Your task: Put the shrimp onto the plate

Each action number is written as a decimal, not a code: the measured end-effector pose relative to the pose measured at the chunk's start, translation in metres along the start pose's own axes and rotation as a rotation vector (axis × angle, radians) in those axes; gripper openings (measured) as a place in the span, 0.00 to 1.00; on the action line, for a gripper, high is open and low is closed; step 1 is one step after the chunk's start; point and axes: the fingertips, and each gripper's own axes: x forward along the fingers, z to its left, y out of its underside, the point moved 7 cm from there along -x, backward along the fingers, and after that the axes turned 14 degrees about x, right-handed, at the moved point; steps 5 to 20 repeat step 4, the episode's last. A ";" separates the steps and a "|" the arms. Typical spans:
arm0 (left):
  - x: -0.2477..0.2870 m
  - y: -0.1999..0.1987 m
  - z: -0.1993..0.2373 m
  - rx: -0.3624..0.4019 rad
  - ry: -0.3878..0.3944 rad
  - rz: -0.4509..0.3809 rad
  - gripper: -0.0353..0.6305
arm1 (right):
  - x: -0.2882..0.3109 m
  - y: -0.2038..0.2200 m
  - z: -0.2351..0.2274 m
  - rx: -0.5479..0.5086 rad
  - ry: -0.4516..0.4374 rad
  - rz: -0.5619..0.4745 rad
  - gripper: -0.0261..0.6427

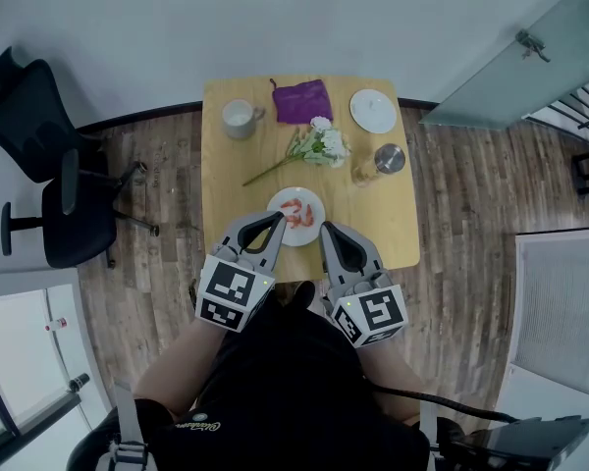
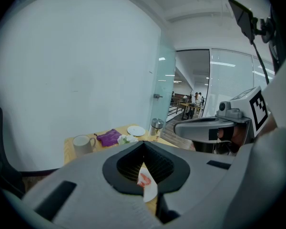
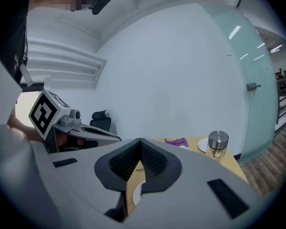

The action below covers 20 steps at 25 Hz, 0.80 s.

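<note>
Square wooden bench (image 1: 226, 189) on plank floor (image 1: 157, 175), white wall beyond, glass door (image 1: 530, 57) at right, black office chair (image 1: 49, 165) at left. Shrimp (image 1: 296, 213) lie on the plate (image 1: 309, 196) at the near edge. Left gripper (image 1: 275, 222) and right gripper (image 1: 326, 232) flank the plate, jaws together, empty. Mug (image 1: 240, 118), purple cloth (image 1: 302, 100), flowers (image 1: 319, 145) and jar (image 1: 388, 159) sit further back.

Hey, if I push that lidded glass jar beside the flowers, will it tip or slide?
The glass jar stands upright and taller than wide, so a high push would probably tip it. Glass on the smooth wooden table likely slides if pushed low.
</note>
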 end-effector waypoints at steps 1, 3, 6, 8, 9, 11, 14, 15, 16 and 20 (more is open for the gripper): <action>0.000 0.000 0.000 0.001 0.000 -0.001 0.06 | 0.000 0.000 0.000 0.000 0.001 0.000 0.04; 0.000 0.001 0.000 0.003 0.001 -0.002 0.06 | 0.001 0.001 0.001 0.000 0.003 -0.002 0.04; 0.000 0.001 0.000 0.004 0.001 -0.003 0.06 | 0.001 0.002 0.002 0.000 0.005 -0.002 0.04; 0.000 0.001 0.000 0.004 0.001 -0.003 0.06 | 0.001 0.002 0.002 0.000 0.005 -0.002 0.04; 0.000 0.001 0.000 0.004 0.001 -0.003 0.06 | 0.001 0.002 0.002 0.000 0.005 -0.002 0.04; 0.000 0.001 0.000 0.004 0.001 -0.003 0.06 | 0.001 0.002 0.002 0.000 0.005 -0.002 0.04; 0.000 0.001 0.000 0.004 0.001 -0.003 0.06 | 0.001 0.002 0.002 0.000 0.005 -0.002 0.04; 0.000 0.001 0.000 0.004 0.001 -0.003 0.06 | 0.001 0.002 0.002 0.000 0.005 -0.002 0.04; 0.000 0.001 0.000 0.004 0.001 -0.003 0.06 | 0.001 0.002 0.002 0.000 0.005 -0.002 0.04; 0.000 0.001 0.000 0.004 0.001 -0.003 0.06 | 0.001 0.002 0.002 0.000 0.005 -0.002 0.04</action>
